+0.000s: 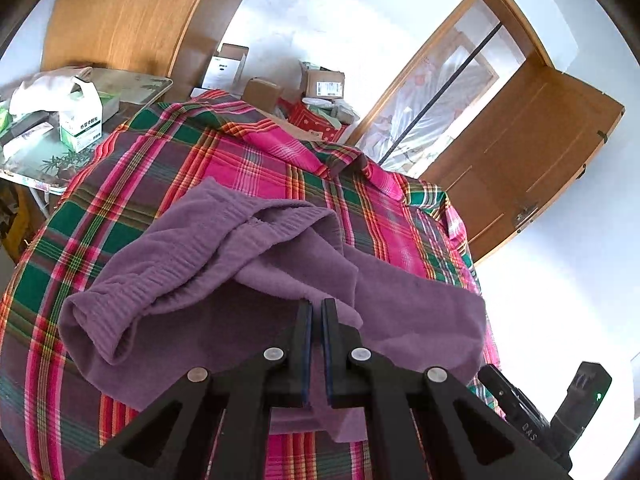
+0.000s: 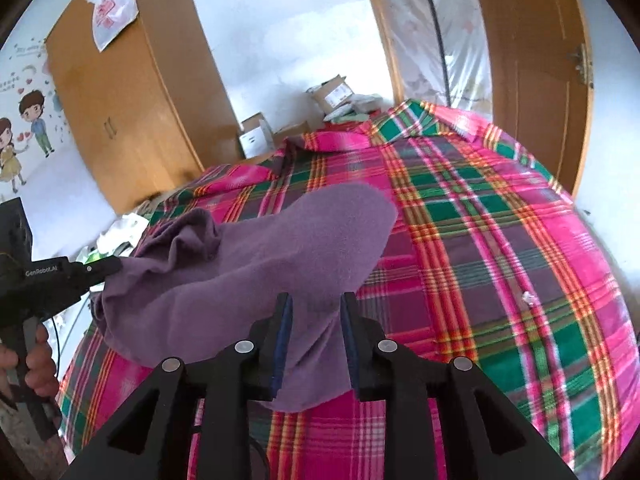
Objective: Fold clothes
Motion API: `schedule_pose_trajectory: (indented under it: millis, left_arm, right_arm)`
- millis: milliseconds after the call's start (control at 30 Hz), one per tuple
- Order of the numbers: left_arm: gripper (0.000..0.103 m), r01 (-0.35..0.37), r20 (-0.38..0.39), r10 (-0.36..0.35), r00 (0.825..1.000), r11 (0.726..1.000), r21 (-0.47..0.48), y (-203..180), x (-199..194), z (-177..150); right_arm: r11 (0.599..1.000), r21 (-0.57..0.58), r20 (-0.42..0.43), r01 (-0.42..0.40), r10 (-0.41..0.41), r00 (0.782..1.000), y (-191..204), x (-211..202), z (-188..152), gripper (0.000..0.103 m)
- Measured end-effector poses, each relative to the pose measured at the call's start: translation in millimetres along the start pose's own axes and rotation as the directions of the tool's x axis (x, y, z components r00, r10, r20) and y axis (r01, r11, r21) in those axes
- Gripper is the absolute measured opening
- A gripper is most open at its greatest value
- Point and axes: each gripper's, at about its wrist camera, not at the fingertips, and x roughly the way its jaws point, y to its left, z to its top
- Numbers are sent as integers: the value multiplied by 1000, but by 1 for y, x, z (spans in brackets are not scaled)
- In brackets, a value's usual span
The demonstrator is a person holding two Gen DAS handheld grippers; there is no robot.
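A purple knit garment lies crumpled on a bed covered by a pink, green and red plaid sheet. Its ribbed cuff points left in the left wrist view. My left gripper stands over the garment's near edge, jaws pressed together with purple cloth between them. The right wrist view shows that gripper at the garment's left edge, held by a hand. My right gripper is open, its fingers straddling the garment's near corner, which hangs slightly raised.
A wooden wardrobe stands at the back left and an open wooden door at the right. Cardboard boxes pile up beyond the bed. A side table with a tissue box and clutter sits left of the bed.
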Motion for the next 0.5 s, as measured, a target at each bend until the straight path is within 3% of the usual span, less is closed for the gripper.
schedule_pose_trajectory:
  millis: [133, 300, 367, 400, 500]
  left_arm:
    - [5, -3, 12, 3, 1000, 1000, 1, 0, -2, 3]
    - [5, 8, 34, -7, 999, 1000, -8, -1, -7, 9]
    - [5, 12, 50, -11, 999, 1000, -15, -1, -11, 12]
    - [5, 17, 56, -16, 998, 1000, -17, -1, -12, 15]
    - [5, 22, 75, -20, 997, 999, -23, -2, -16, 20]
  right_arm:
    - [998, -55, 74, -3, 7, 997, 14, -18, -6, 27]
    - [977, -187, 10, -101, 105, 994, 48, -5, -22, 29]
    - [964, -226, -21, -139, 138, 990, 63, 3, -31, 35]
    - [956, -250, -33, -152, 148, 988, 70, 7, -35, 45]
    - [927, -335, -45, -166, 160, 986, 96, 14, -46, 46]
